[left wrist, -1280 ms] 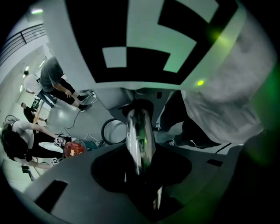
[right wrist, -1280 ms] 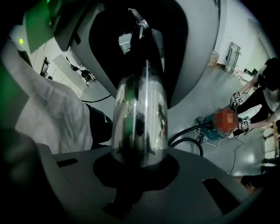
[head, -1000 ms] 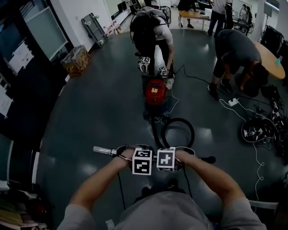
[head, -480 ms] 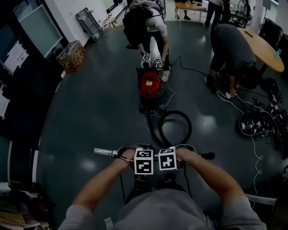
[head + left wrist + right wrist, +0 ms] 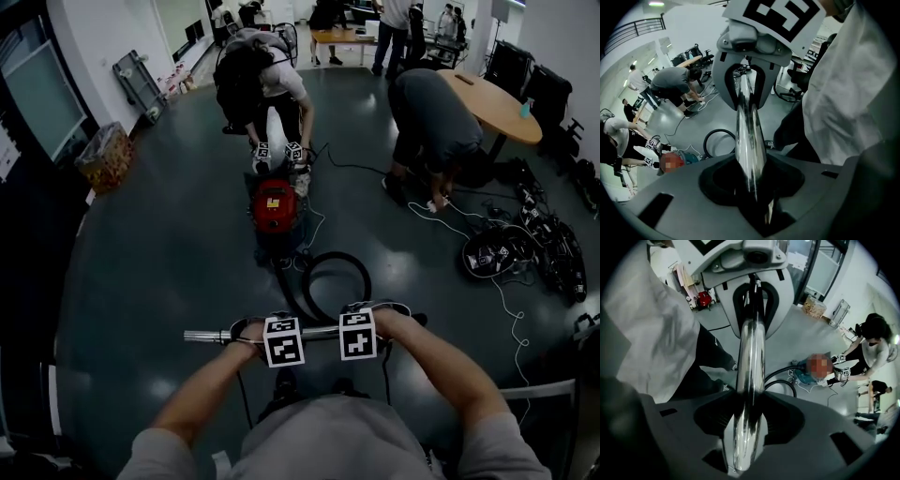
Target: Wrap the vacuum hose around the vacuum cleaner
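A chrome vacuum tube (image 5: 211,336) lies level in front of me, and both grippers are on it. My left gripper (image 5: 281,330) is shut on the tube (image 5: 749,140). My right gripper (image 5: 356,328) sits further right on the tube (image 5: 751,362). Its jaws have just been opening, and the tube lies between them with the pads against its sides. The black hose (image 5: 333,253) loops on the floor beyond the tube and runs to the red vacuum cleaner (image 5: 274,208). The hose loop (image 5: 706,143) shows in both gripper views (image 5: 780,380).
A person (image 5: 267,89) bends over the vacuum cleaner with marker-cube grippers. Another person (image 5: 436,112) stoops at the right near floor cables (image 5: 497,253). A round table (image 5: 506,108) stands at the back right and a bin (image 5: 105,155) at the left wall.
My right gripper has slid right along the tube, away from the left one; the two marker cubes now stand apart. The head view has shifted, so the vacuum cleaner shows further left.
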`<action>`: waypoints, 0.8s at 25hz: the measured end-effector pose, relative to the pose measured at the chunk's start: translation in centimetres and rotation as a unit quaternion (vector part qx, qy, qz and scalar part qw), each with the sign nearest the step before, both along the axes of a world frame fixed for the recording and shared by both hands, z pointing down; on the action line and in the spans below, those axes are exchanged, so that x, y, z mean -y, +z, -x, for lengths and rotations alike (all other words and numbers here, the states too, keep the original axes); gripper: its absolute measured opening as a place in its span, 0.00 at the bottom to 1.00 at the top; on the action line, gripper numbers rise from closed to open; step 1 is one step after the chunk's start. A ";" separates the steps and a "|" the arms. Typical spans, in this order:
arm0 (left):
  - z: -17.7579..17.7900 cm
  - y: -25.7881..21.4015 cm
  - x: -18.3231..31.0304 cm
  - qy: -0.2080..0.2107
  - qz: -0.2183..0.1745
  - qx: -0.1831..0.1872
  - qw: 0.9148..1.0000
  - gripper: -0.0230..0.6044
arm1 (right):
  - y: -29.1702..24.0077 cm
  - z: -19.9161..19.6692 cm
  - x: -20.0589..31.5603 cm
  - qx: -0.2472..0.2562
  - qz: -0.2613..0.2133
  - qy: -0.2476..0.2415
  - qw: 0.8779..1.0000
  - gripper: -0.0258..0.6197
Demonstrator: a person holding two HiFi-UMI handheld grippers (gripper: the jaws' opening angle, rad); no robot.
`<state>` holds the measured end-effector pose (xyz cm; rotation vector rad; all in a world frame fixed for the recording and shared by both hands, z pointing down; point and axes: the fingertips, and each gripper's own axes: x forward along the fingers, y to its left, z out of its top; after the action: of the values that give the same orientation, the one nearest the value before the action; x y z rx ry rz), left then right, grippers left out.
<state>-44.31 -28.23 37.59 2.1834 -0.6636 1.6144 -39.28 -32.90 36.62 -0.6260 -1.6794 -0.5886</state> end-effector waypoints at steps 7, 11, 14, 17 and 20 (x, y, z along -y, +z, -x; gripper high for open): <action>4.1 0.0 0.7 -0.015 -0.006 -0.024 1.000 0.28 | -3.0 2.3 3.0 0.050 -0.080 0.052 0.994 0.31; 6.5 0.6 0.6 -0.030 -0.005 -0.049 0.998 0.28 | -6.0 4.1 4.2 0.111 -0.050 0.153 0.981 0.31; 8.0 1.1 0.5 -0.039 -0.008 -0.061 0.997 0.28 | -8.1 5.7 4.3 0.172 -0.005 0.238 0.956 0.31; 9.1 1.5 0.4 -0.058 -0.014 -0.077 0.995 0.29 | -9.7 6.8 3.6 0.221 0.051 0.318 0.920 0.31; 10.7 2.0 0.2 -0.091 -0.016 -0.094 0.991 0.28 | -9.4 7.8 2.5 0.250 0.104 0.385 0.882 0.31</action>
<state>-55.01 -28.40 39.60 2.1932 -0.8093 1.2975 -47.06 -35.42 27.25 0.1070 -2.3008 0.0277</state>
